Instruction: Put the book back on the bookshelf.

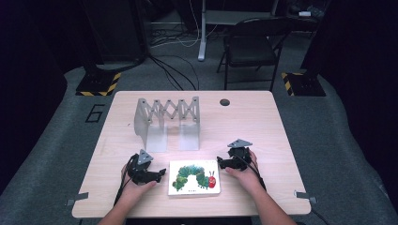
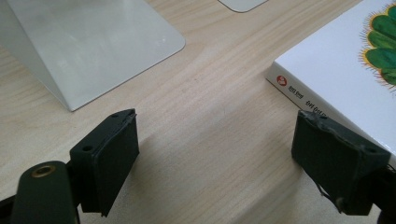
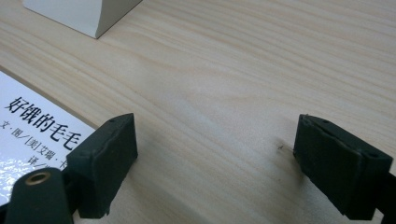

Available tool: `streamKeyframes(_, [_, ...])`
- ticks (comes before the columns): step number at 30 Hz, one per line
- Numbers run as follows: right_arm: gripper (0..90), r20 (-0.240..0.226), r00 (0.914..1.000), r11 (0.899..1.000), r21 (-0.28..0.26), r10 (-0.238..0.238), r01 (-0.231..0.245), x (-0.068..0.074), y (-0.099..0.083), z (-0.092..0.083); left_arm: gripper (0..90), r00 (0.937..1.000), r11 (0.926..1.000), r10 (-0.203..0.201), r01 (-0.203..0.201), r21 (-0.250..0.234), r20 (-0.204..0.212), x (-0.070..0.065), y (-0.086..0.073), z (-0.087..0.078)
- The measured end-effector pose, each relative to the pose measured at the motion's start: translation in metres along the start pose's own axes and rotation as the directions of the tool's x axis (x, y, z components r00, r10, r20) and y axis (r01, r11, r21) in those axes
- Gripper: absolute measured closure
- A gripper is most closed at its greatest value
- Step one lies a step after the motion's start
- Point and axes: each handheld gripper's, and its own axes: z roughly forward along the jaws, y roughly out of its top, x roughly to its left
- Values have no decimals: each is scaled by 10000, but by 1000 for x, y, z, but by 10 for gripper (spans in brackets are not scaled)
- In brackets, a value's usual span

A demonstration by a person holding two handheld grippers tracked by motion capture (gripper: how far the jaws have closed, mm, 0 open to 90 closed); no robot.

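Note:
A white picture book point(image 1: 194, 177) with a green caterpillar on its cover lies flat near the table's front edge. My left gripper point(image 1: 161, 174) rests just left of the book, jaws wide apart, nothing between them; in the left gripper view point(image 2: 215, 158) the book's corner point(image 2: 336, 70) lies by the right jaw. My right gripper point(image 1: 219, 162) sits at the book's upper right corner, also open over bare wood point(image 3: 215, 158), with the book's printed cover point(image 3: 32, 135) beside its left jaw.
A grey metal expanding book rack point(image 1: 166, 123) stands behind the book on the wooden table point(image 1: 263, 126); its base plates point(image 2: 93, 46) lie flat on the wood. A cable hole point(image 1: 225, 101) is at the back. A folding chair point(image 1: 253, 47) stands beyond the table.

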Motion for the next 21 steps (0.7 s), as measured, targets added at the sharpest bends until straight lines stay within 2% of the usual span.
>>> streamKeyframes(3, [131,157,9998,9999,-52,151,-150,1,1,1,149,10000,10000,-10,10,-5,-3,0,0,0])
streamKeyframes(14, [139,148,9997,9998,-37,178,-177,1,1,2,149,10000,9999,24,-24,97,9,0,0,-1])
streamKeyframes(18, [147,290,9992,9996,-34,265,-264,4,1,1,151,9999,10000,-71,70,-68,-101,-2,-1,0])
streamKeyframes(21, [164,283,9990,9994,-39,336,-335,4,2,2,158,10000,10000,-44,44,-1,19,-1,-1,-1])
